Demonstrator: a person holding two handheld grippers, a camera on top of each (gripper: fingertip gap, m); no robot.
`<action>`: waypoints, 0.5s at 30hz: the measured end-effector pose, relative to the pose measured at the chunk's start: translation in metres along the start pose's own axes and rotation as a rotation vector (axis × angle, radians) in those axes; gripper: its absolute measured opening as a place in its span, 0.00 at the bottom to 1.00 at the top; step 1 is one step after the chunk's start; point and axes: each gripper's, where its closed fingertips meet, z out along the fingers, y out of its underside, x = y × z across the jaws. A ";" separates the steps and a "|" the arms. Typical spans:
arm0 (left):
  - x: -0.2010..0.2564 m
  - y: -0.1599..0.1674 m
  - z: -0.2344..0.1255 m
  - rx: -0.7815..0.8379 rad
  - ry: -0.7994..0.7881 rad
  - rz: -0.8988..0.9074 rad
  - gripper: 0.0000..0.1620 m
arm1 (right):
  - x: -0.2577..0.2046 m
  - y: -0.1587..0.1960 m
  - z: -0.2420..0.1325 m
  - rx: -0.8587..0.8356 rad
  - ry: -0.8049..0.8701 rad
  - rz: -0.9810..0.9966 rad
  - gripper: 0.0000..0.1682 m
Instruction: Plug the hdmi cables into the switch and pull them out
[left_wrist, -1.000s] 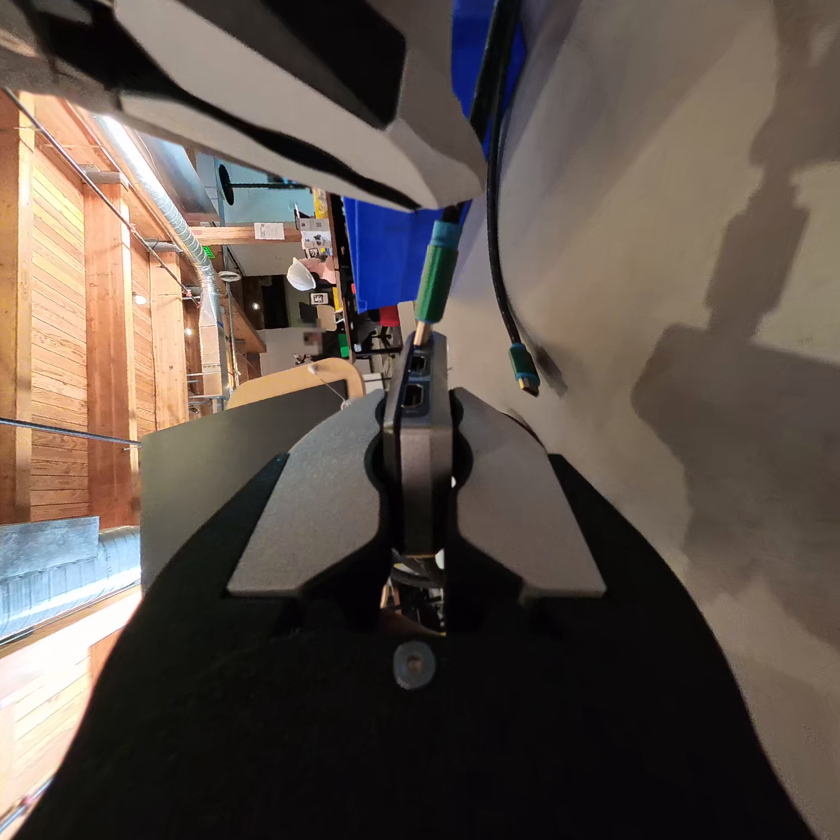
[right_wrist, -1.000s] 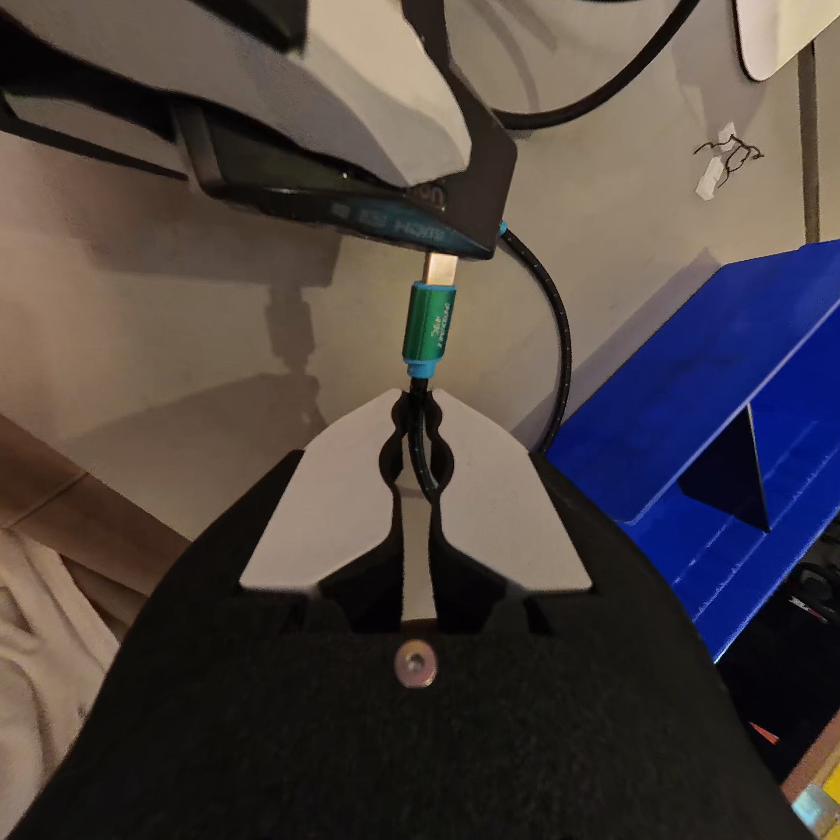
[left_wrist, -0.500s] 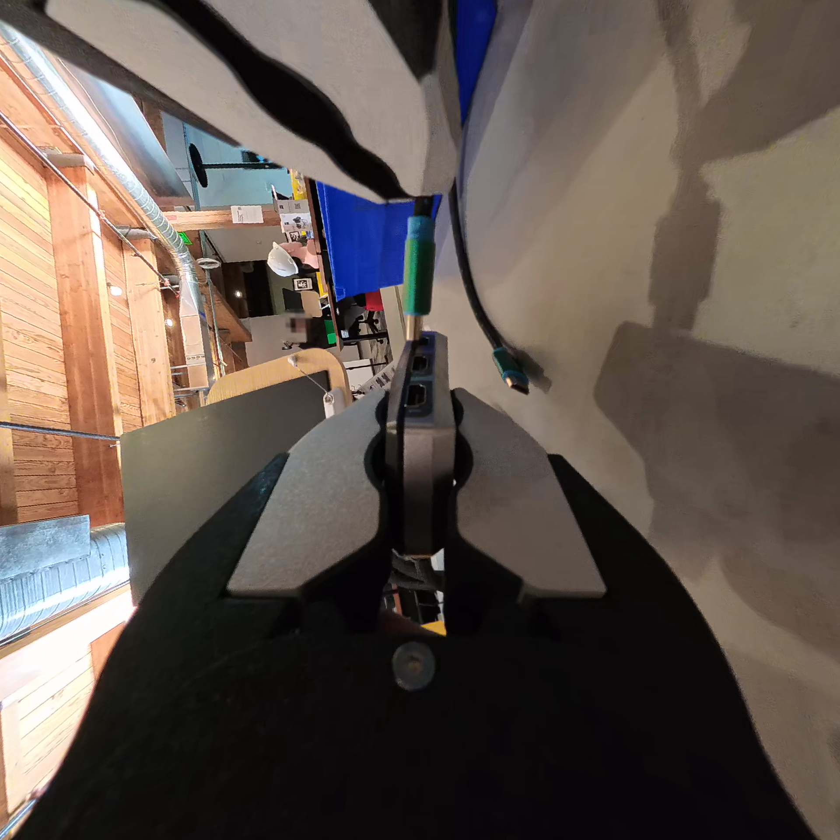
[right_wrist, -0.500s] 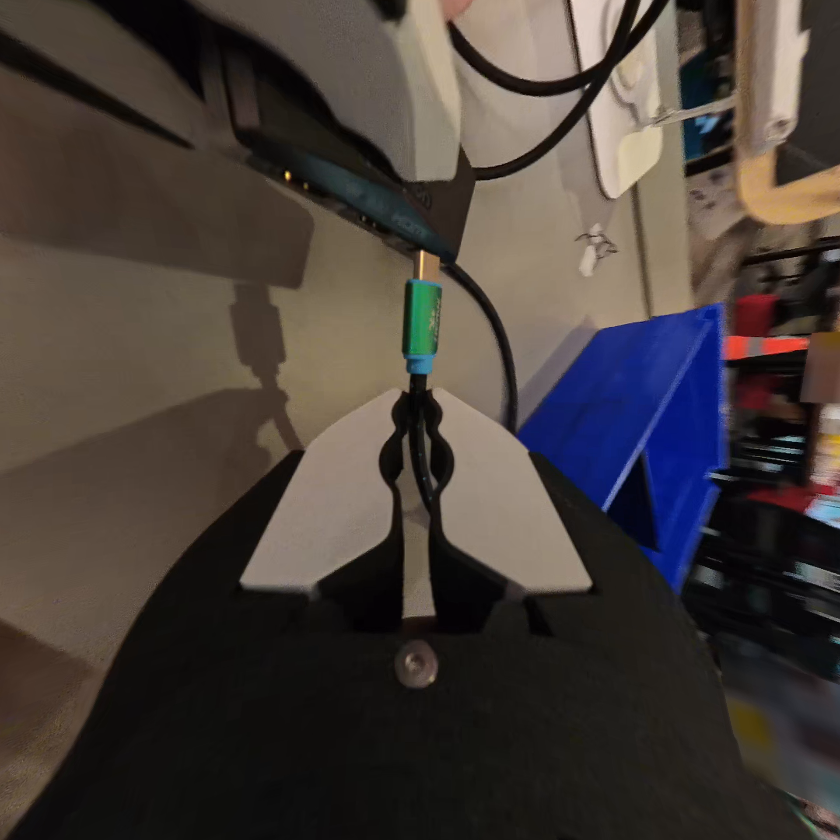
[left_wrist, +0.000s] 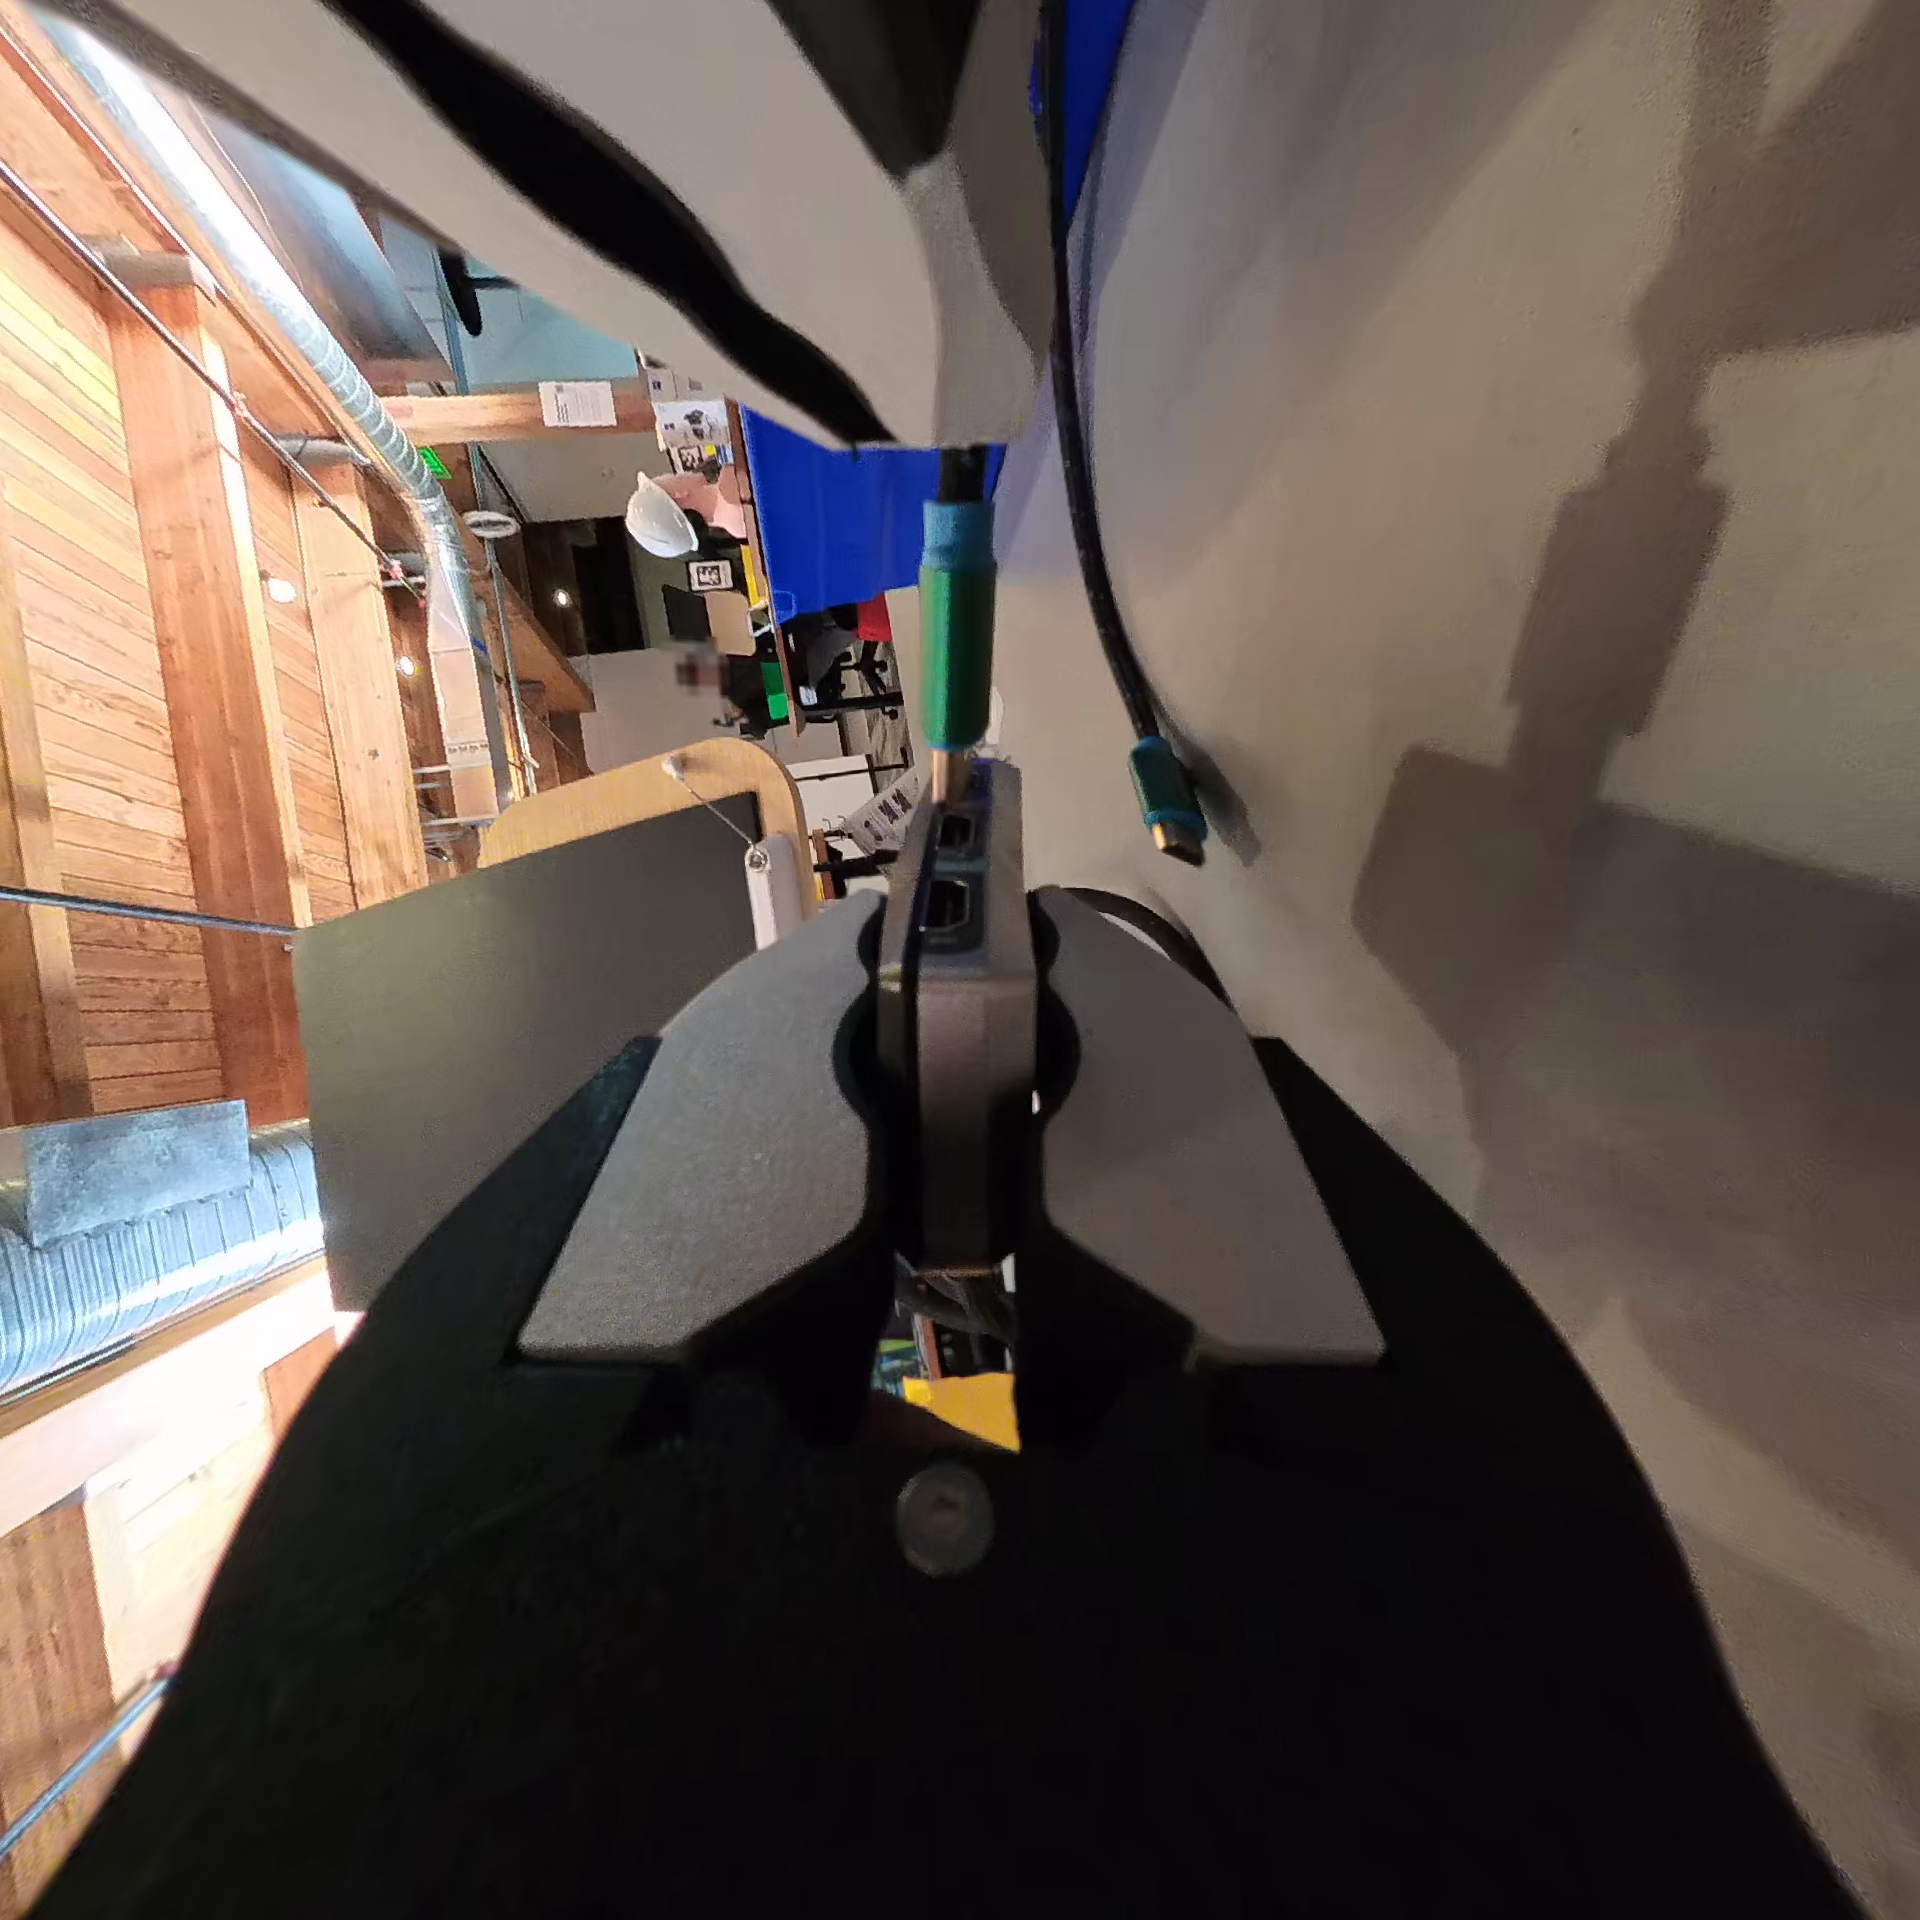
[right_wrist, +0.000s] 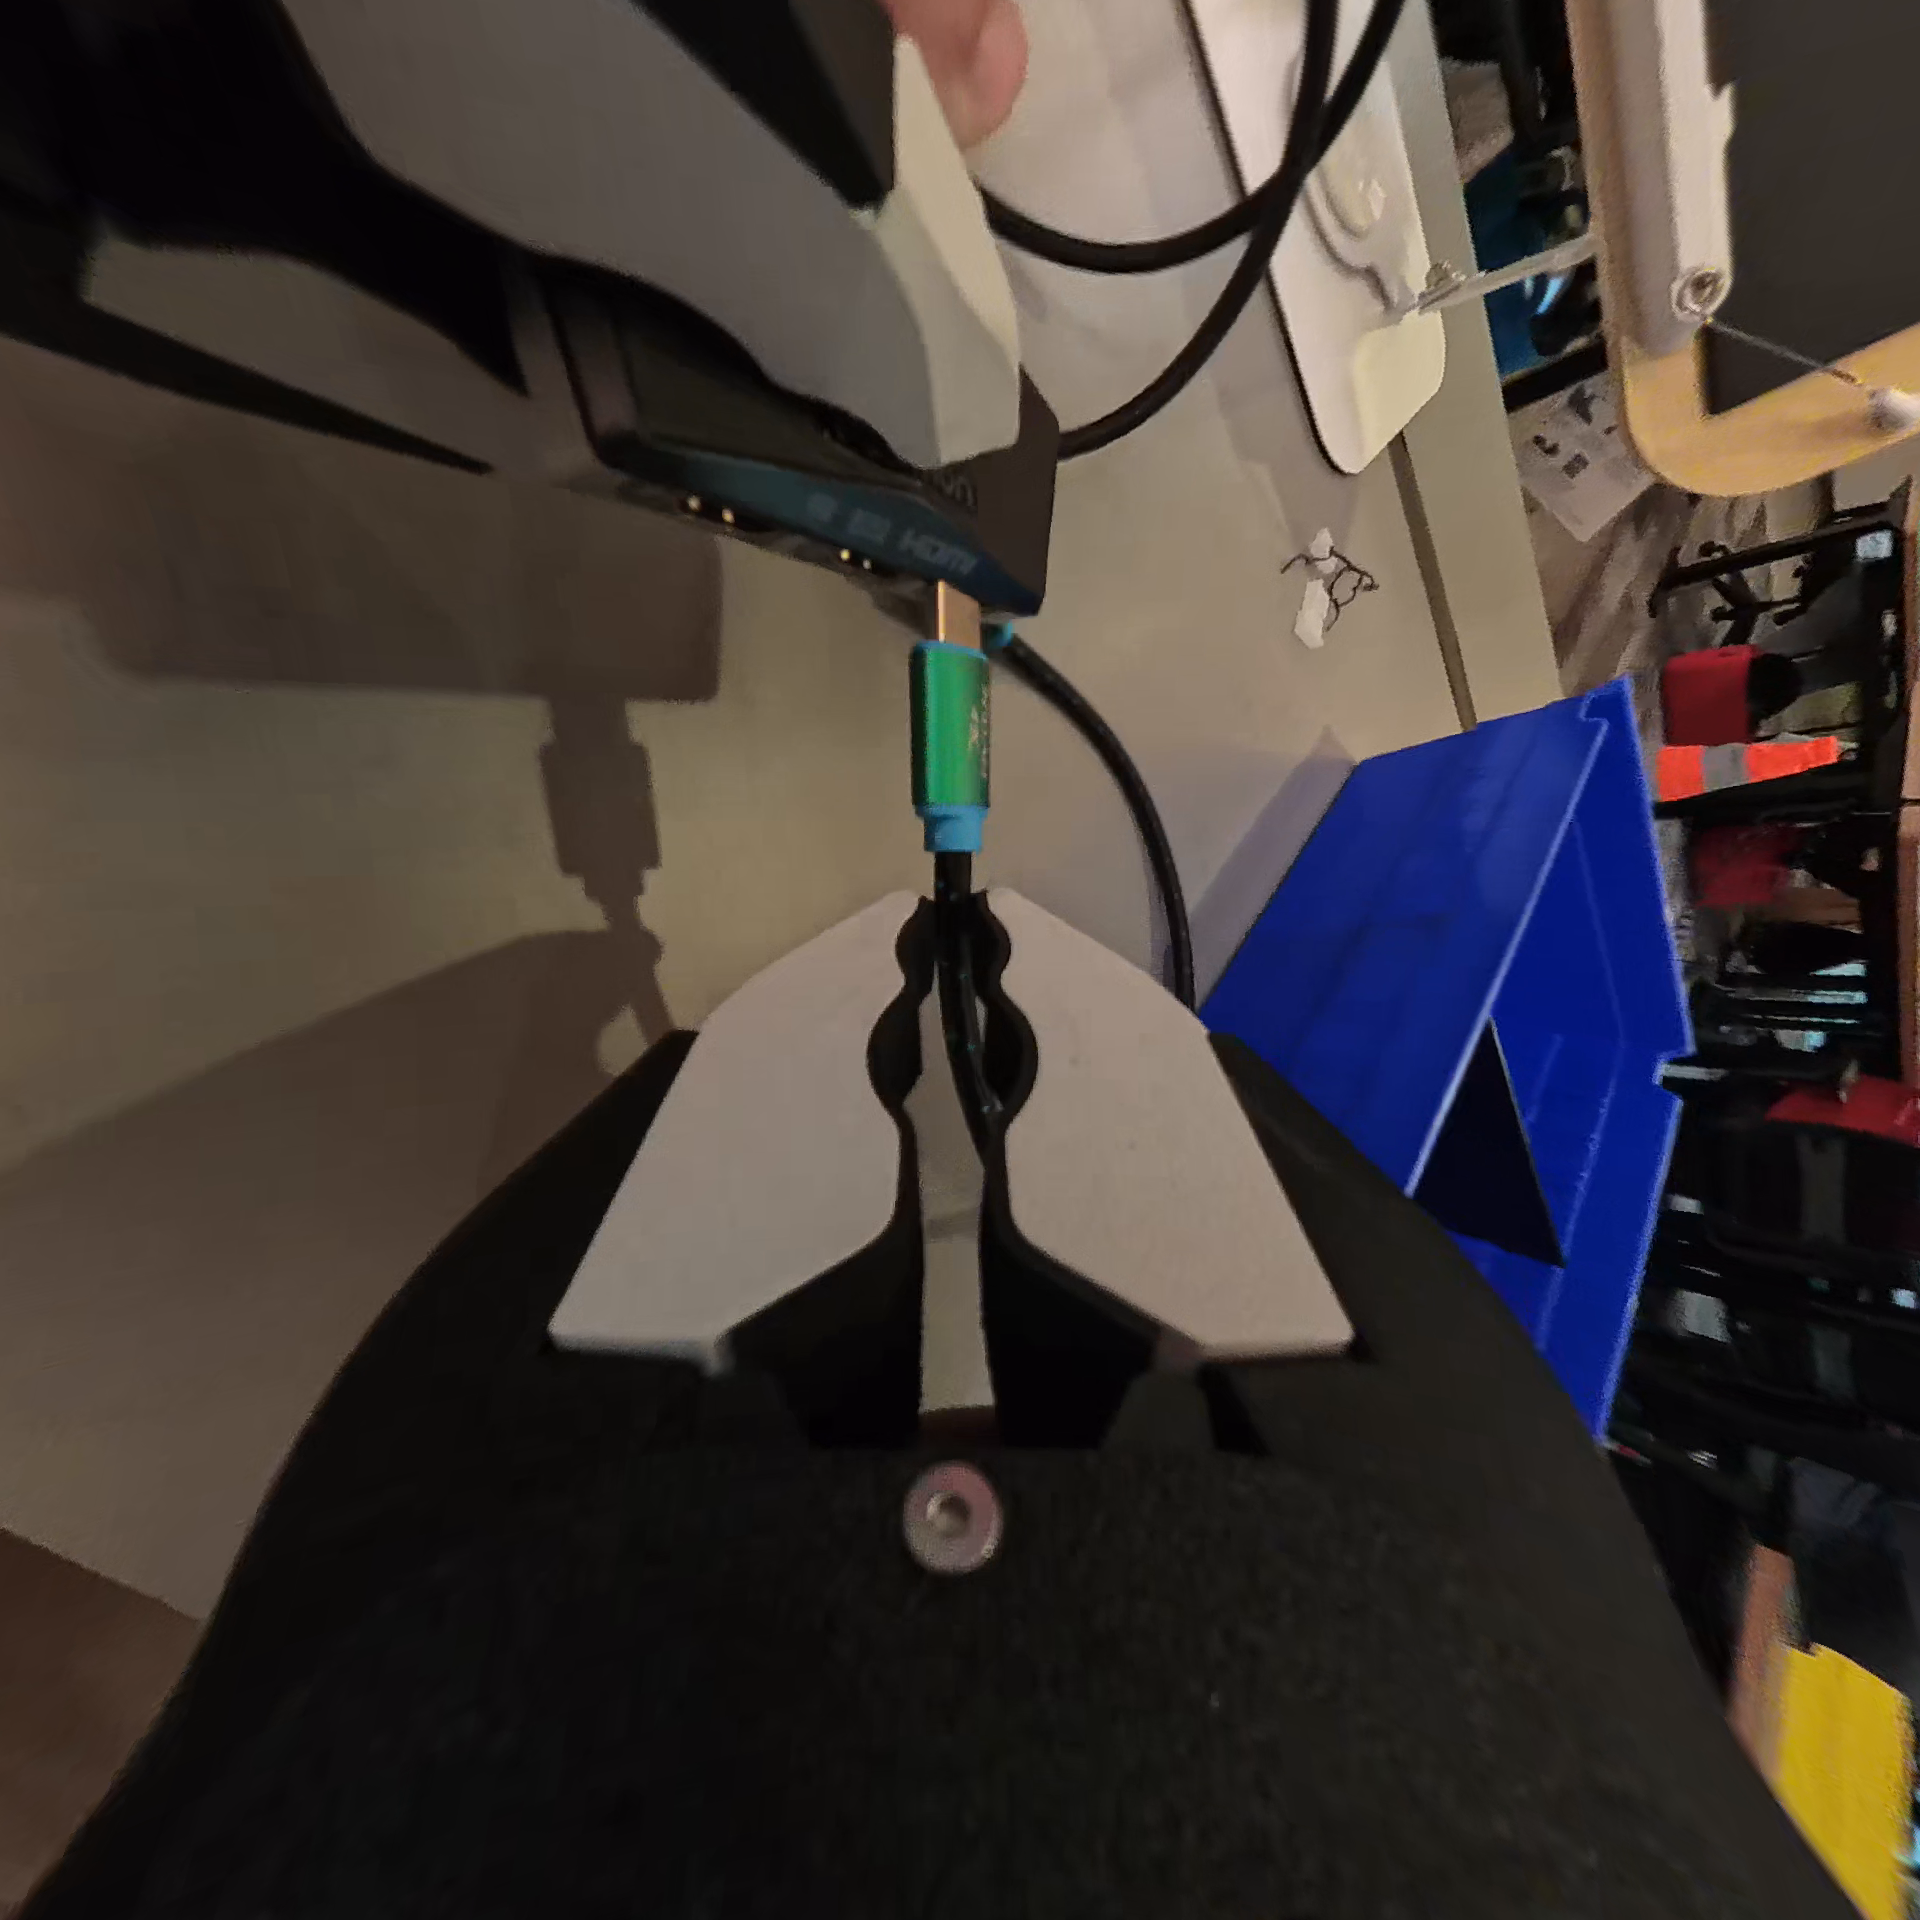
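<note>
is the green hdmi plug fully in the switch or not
Not fully: the green plug still shows bare gold metal below the switch. Whether its tip has entered, cannot tell.

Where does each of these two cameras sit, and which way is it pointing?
Left wrist view: rides on the left claw, looking along its fingers at the switch clamped between them; the right claw's pale fingers hang overhead.
Right wrist view: rides on the right claw, looking along its fingers at the cable it pinches and its green plug at the switch's edge; a fingertip shows above.
Shared: switch, green plug, blue bin, grey table.
</note>
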 end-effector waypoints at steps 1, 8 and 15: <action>0.000 0.001 0.001 -0.004 0.001 -0.008 0.14 | 0.000 -0.001 0.000 0.023 -0.006 0.024 0.03; 0.001 0.007 0.003 0.009 0.025 -0.043 0.14 | -0.010 -0.005 0.010 0.228 -0.105 0.180 0.03; 0.001 0.027 0.007 -0.040 0.061 -0.076 0.14 | -0.056 0.000 0.017 0.231 -0.588 0.489 0.14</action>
